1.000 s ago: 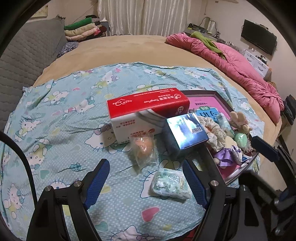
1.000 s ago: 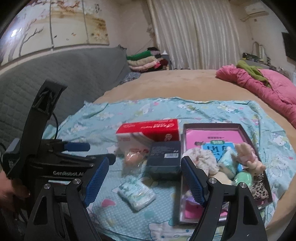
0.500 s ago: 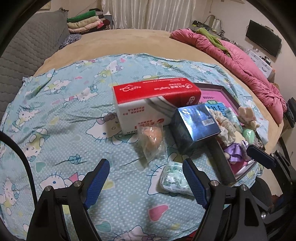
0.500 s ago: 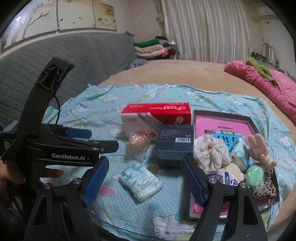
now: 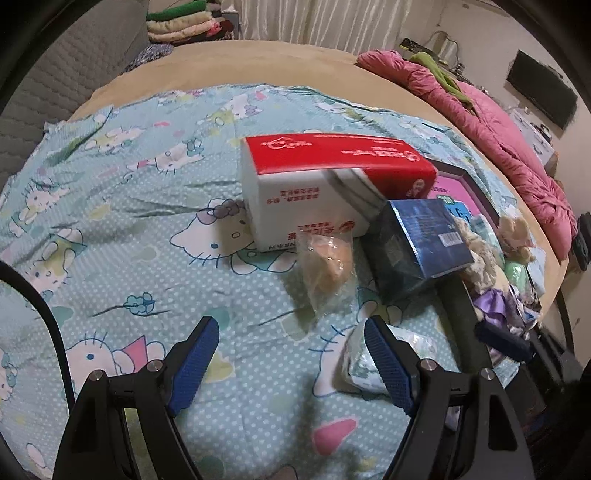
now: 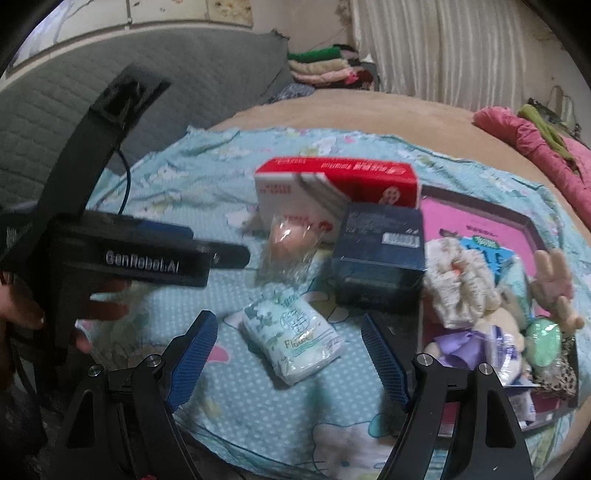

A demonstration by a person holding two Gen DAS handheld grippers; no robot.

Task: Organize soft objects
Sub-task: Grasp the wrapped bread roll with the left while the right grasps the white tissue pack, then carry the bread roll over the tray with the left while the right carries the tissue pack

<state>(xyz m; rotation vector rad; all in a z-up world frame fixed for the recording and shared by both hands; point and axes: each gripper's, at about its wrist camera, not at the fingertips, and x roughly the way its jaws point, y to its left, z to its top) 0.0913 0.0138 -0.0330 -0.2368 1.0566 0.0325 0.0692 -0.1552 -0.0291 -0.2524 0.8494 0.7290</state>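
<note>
On the Hello Kitty sheet (image 5: 122, 206) lie a red and white tissue box (image 5: 325, 192), a dark blue box (image 5: 417, 240), a clear bag with an orange sponge (image 5: 325, 266) and a small tissue pack (image 6: 291, 339). A dark tray (image 6: 517, 221) at the right holds a cream scrunchie (image 6: 458, 284), a plush rabbit (image 6: 554, 280), a green sponge (image 6: 543, 339) and other soft items. My left gripper (image 5: 291, 354) is open and empty, low over the sheet in front of the sponge bag. My right gripper (image 6: 288, 354) is open and empty, with the tissue pack just beyond its fingertips.
The left gripper's body (image 6: 122, 254) shows at the left of the right wrist view. A pink quilt (image 5: 498, 125) lies along the bed's far right. Folded clothes (image 5: 184, 22) are stacked at the back. A grey padded headboard (image 6: 55, 110) stands to the left.
Both grippers have moved forward and down toward the objects, which now look larger. Both stay open; no object has moved.
</note>
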